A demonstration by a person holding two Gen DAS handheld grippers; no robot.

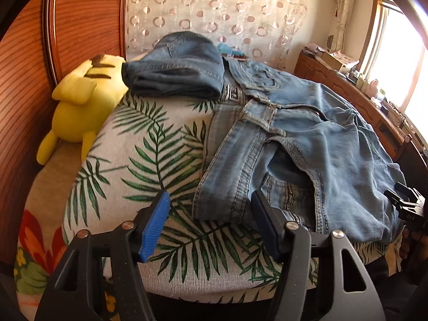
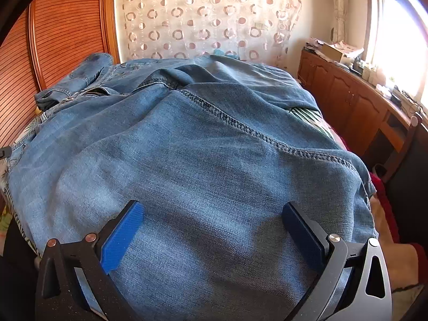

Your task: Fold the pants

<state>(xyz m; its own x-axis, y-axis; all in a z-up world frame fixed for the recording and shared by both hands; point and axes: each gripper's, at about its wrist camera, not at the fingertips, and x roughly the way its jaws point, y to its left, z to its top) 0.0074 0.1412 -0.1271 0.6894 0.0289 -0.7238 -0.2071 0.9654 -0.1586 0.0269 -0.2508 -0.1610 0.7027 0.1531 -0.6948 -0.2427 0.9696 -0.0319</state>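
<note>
Light blue jeans (image 1: 294, 133) lie rumpled on the bed, waistband toward the left and the legs spread to the right. My left gripper (image 1: 211, 208) hangs open just above the near waistband corner. That corner reaches in between the blue pads (image 1: 156, 222), which stand clear of the cloth. In the right wrist view the same jeans (image 2: 200, 133) fill the frame. My right gripper (image 2: 214, 206) is open wide and low over the denim, gripping nothing. It also shows as a black tip, the right gripper (image 1: 406, 203), at the jeans' right edge.
A second, darker pair of jeans (image 1: 176, 72) lies folded at the back of the bed, beside a yellow plush toy (image 1: 83, 99). The bed cover (image 1: 149, 144) has a palm-leaf print. There is a wooden panel (image 1: 26, 80) on the left and a cluttered wooden cabinet (image 1: 347, 88) under the window on the right.
</note>
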